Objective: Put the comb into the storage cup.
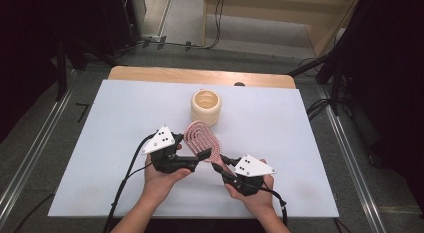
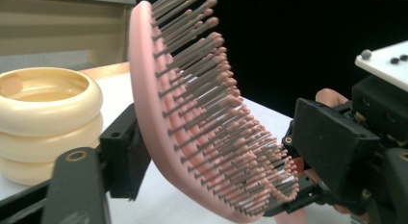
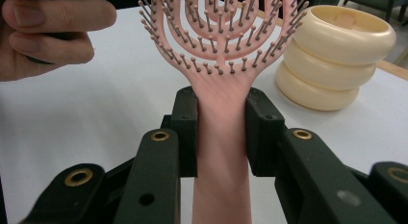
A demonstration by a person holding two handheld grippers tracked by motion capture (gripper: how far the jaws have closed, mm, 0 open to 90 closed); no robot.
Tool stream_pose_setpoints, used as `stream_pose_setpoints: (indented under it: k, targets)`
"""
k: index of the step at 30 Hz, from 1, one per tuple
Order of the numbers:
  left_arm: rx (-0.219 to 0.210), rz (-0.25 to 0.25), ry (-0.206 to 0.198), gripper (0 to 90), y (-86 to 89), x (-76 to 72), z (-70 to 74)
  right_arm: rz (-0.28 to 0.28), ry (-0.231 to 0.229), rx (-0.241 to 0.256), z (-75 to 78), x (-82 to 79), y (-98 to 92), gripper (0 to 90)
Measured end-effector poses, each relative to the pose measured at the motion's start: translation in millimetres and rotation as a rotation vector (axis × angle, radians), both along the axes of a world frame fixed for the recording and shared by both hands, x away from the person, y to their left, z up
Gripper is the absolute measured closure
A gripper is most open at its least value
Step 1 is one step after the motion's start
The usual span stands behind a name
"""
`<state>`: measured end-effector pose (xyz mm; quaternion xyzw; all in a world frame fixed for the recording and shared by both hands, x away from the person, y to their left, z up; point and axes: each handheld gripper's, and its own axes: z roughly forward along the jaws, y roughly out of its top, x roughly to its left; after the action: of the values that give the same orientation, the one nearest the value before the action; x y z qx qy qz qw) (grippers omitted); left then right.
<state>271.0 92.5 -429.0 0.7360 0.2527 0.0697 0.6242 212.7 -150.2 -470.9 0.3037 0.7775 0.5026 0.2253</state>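
Right gripper [image 3: 221, 132] has its two black jaws pressed against either side of the pink hairbrush [image 3: 222, 89], clamped on the handle just below where the head fans out. In the high view this gripper [image 1: 220, 169] sits in the person's right hand [image 1: 252, 190], with the brush [image 1: 202, 138] rising from its jaws up and away toward the far side of the table. Left gripper [image 1: 200, 155], held in the left hand [image 1: 160, 178], comes in from the other side; in the left gripper view its near jaw lies against the smooth back of the brush head [image 2: 192, 132], but whether its jaws are clamped on the head I cannot tell. Bristles point away from that jaw, toward the right gripper [image 2: 337, 156]. Just beyond the brush tip stands a cream ribbed cup [image 1: 206, 107], upright and apart from the brush, on the white table [image 1: 115, 123].
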Motion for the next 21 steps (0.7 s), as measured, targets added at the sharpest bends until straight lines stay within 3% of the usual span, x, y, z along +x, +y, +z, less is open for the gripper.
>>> stream_pose_setpoints:
  k: [4, 8, 15, 21]
  targets:
    - [0.012, -0.011, 0.012, 37.4, -2.2, 0.2, -2.8, -0.006, -0.011, 0.003, 1.2, -2.3, 2.2, 67.6]
    - [-0.016, -0.029, 0.036, 45.7, -3.9, 2.5, -3.9, -0.007, -0.019, -0.003, 0.7, -3.0, 4.2, 67.6]
    - [-0.025, -0.036, 0.073, 51.3, -4.5, 5.8, -5.9, -0.016, -0.015, 0.013, -2.8, -1.4, 4.3, 67.5]
    - [-0.072, -0.061, 0.111, 58.0, -2.5, 8.5, -5.9, -0.035, -0.049, -0.011, -5.1, -3.1, 5.6, 67.6]
